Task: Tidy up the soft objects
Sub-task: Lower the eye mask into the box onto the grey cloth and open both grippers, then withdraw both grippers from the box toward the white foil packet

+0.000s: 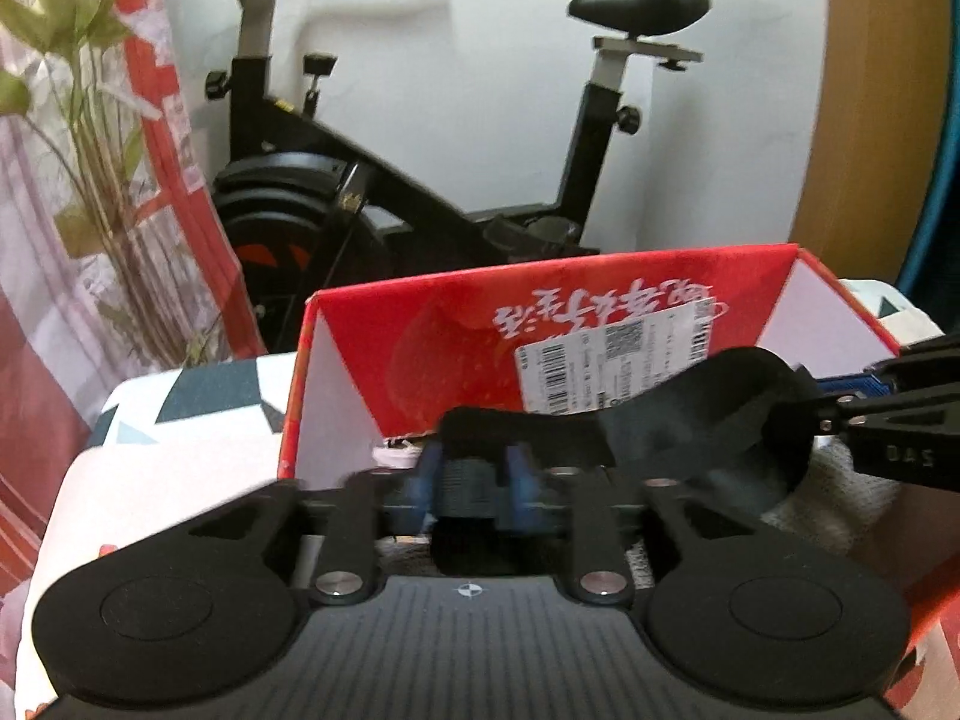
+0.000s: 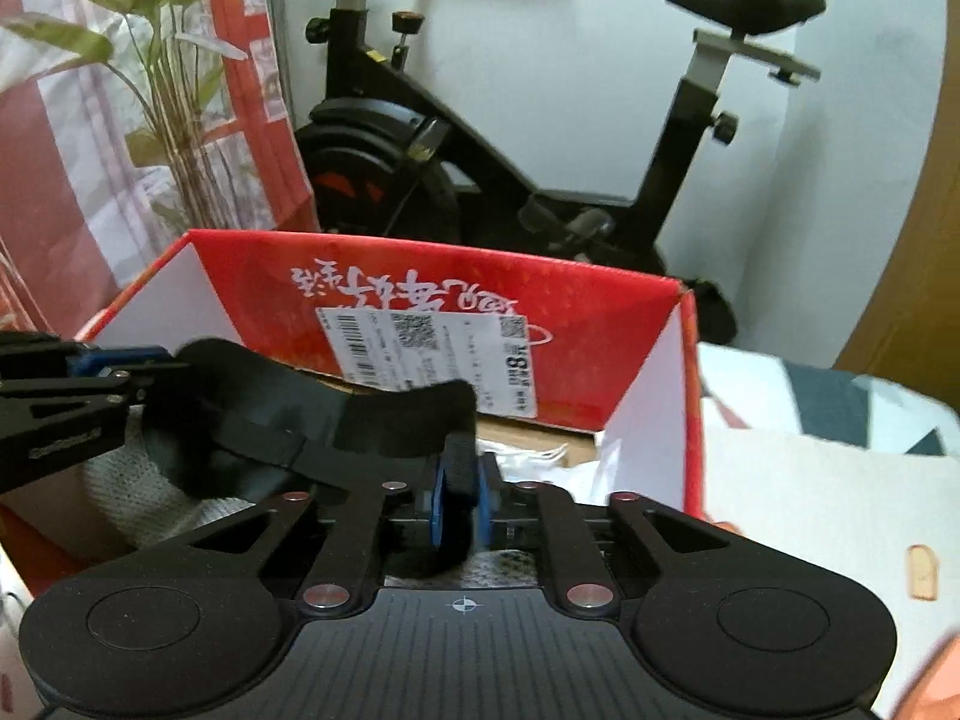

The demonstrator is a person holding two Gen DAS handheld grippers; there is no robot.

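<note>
Box floor [image 2: 540,429] mostly hidden — label print [image 2: 432,354] illegible (blurred).

red box [image 2: 420,276] open on top, back wall blocks forward

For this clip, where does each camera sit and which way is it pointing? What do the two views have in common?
Left wrist view: on the left gripper, looking forward and down into the red box; its own fingers show, and the right gripper enters from the right.
Right wrist view: on the right gripper, same direction; the left gripper enters from the left.
Shared: the black soft strap between both grippers over the box, the white towel inside, and the exercise bike and plant behind.
</note>
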